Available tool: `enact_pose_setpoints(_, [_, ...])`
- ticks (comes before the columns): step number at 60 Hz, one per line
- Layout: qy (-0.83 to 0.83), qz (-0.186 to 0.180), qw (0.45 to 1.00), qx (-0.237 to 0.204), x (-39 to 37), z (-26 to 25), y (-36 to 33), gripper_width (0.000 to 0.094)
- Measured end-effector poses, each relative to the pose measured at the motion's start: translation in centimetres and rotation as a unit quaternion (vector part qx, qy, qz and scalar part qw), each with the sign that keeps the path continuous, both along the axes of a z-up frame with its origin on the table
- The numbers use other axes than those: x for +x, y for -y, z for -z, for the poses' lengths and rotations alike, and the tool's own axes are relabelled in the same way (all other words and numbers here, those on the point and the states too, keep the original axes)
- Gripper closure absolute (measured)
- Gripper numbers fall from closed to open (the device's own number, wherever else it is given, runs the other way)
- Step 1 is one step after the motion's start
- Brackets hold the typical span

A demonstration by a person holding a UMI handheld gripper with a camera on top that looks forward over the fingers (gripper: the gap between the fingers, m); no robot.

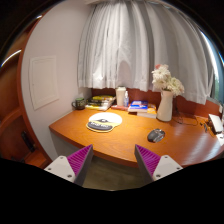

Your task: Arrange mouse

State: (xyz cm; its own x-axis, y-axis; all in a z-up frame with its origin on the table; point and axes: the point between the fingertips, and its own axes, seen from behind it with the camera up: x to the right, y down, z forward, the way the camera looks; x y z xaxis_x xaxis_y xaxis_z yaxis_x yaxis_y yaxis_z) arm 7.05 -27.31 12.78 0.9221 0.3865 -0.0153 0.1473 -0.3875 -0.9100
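The mouse [156, 135] sits on the wooden tabletop [120, 143] beside the vase [165, 105], well ahead of the fingers [77, 160] and off toward the right one; the gripper [113, 160] stands spread apart, holding nothing.

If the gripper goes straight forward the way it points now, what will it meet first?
Probably the front edge of the wooden desk, just ahead of the open gripper. The mouse lies a little to the right of that line; depth is unclear.

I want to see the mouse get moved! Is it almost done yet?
Not yet. Nothing looks done: the mouse sits on the desk beside the vase, untouched. The tool is open and empty, away from the desk. Reaching, grabbing and placing are all left.
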Motion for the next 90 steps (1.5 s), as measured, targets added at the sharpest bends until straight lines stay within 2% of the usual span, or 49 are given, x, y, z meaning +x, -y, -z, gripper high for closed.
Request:
enact_pose_setpoints(7, [0.009,0.015,0.999,-0.036,2.8,3.4,0.2,0.0090])
enact_pose_setpoints(8, [0.011,0.019,0.999,-0.037,2.6,2.3,0.2,0.0089])
enact_pose_setpoints(9, [0.011,0.022,0.999,-0.040,3.9,4.7,0.1,0.0088])
enact_pose_setpoints(11, [0.015,0.030,0.998,-0.048,5.2,6.0,0.0,0.0088])
enact_pose_setpoints(27, [0.020,0.125,0.986,-0.104,13.6,11.9,-4.9,0.0105])
enact_pose_setpoints(37, [0.011,0.163,0.979,-0.119,15.2,12.8,-10.5,0.0103])
enact_pose_setpoints(57, [0.005,0.194,0.973,-0.126,13.0,13.1,-23.3,0.0101])
enact_pose_setpoints(67, [0.023,0.216,0.966,-0.138,12.6,13.7,-27.6,0.0076])
enact_pose_setpoints(72, [0.025,0.219,0.965,-0.144,12.2,14.0,-29.2,0.0119])
enact_pose_setpoints(78, [0.046,0.221,0.963,-0.144,12.2,14.1,-30.6,0.0265])
enact_pose_setpoints(81, [0.042,0.225,0.963,-0.143,12.0,14.1,-31.3,0.0374])
enact_pose_setpoints(85, [0.044,0.228,0.962,-0.145,11.9,14.1,-31.7,0.0384])
enact_pose_setpoints(90, [0.046,0.232,0.959,-0.153,11.7,14.1,-32.1,0.0442])
